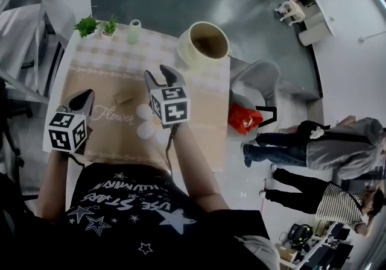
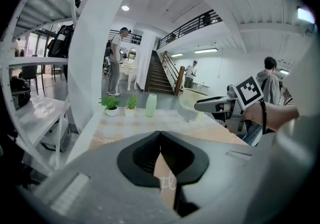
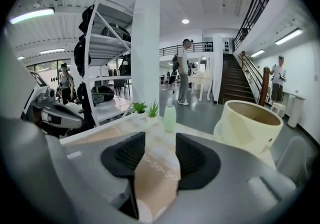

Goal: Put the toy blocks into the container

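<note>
A small tan toy block (image 1: 123, 97) lies on the tan tablecloth (image 1: 199, 130), between my two grippers. The cream, bucket-like container (image 1: 205, 43) stands at the table's far right corner and also shows at the right of the right gripper view (image 3: 248, 123). My right gripper (image 1: 161, 76) (image 3: 160, 143) hovers over the middle of the table, right of the block and short of the container. It is open, with only cloth showing between its pads. My left gripper (image 1: 81, 101) (image 2: 160, 135) is over the table's left edge, its pad tips touching and nothing held.
Two small potted plants (image 1: 87, 25) and a pale green vase (image 1: 134, 31) line the table's far edge. A grey chair (image 1: 259, 82) with a red bag (image 1: 244, 118) stands right of the table. People stand further right, and white shelving (image 2: 35, 113) rises at the left.
</note>
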